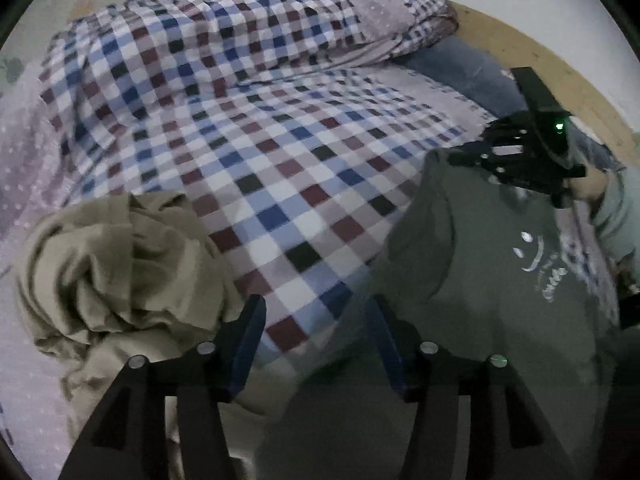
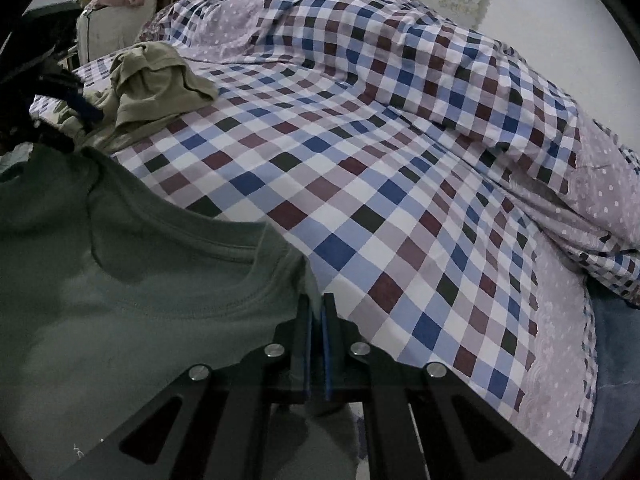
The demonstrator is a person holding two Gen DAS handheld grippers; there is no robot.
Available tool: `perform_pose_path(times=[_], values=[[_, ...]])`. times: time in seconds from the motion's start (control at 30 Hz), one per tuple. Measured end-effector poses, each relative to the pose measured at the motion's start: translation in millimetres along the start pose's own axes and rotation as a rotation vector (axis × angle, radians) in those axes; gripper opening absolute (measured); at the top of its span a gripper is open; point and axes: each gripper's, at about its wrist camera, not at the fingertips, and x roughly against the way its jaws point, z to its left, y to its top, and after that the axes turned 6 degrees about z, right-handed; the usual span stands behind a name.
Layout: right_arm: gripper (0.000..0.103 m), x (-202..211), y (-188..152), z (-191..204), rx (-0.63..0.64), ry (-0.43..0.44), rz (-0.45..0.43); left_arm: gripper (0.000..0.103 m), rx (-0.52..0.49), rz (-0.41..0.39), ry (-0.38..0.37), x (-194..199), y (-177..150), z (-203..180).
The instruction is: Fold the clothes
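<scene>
The grey-green T-shirt (image 2: 132, 304) hangs pinched at its shoulder, beside the neckline, between the closed fingers of the right gripper (image 2: 318, 316), likely to lift it clear for spreading. The left gripper (image 1: 316, 344) hovers with fingers spread apart and nothing between them, the shirt's body just to their right, probably seeking the other shoulder. A crumpled khaki garment (image 1: 120, 276) waits left of those fingers on the checked bedspread (image 1: 280, 184).

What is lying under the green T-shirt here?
The green T-shirt rests on the checked bedsheet, which shows along its edge. Whatever lies beneath its middle is covered. The right gripper pinches its shoulder edge.
</scene>
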Motion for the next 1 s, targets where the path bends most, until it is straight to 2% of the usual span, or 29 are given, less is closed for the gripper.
perform_pose_path(times=[0.1,0.23,0.4,0.47,0.53,0.63,0.7,0.9,1.0], values=[[0.002,-0.6,-9.8,-3.8,-0.012,0.005,0.004,0.058,-0.030,0.053,-0.023,-8.2,-0.8,-6.4],[0.002,-5.2,-12.1,1.2,-0.019,0.005,0.005,0.058,-0.029,0.006,-0.051,1.0,-2.0,-9.6],[0.002,-9.9,-8.8,5.0,-0.028,0.010,0.002,0.058,-0.063,0.113,0.114,-31.1,4.0,-12.9],[0.002,-9.0,-9.6,4.7,-0.030,0.014,-0.001,0.058,-0.054,0.134,0.158,-38.6,3.4,-8.3],[0.002,-12.3,-7.7,8.7,-0.030,0.016,-0.001,0.057,-0.045,0.164,0.165,-47.4,4.7,-6.7],[0.002,-9.8,-7.4,9.1,-0.030,0.011,-0.013,0.004,-0.077,0.133,0.185,-45.2,4.8,-10.8],[0.002,-3.9,-7.4,9.0,-0.030,-0.003,-0.029,0.004,-0.098,0.102,0.205,-41.6,6.3,-14.3],[0.002,9.9,0.4,10.9,-0.056,-0.099,-0.075,0.003,-0.032,0.015,0.297,-23.8,28.1,-5.7],[0.002,0.9,6.2,7.6,-0.110,-0.131,-0.039,0.003,-0.014,0.015,0.356,-34.1,41.3,-9.9]])
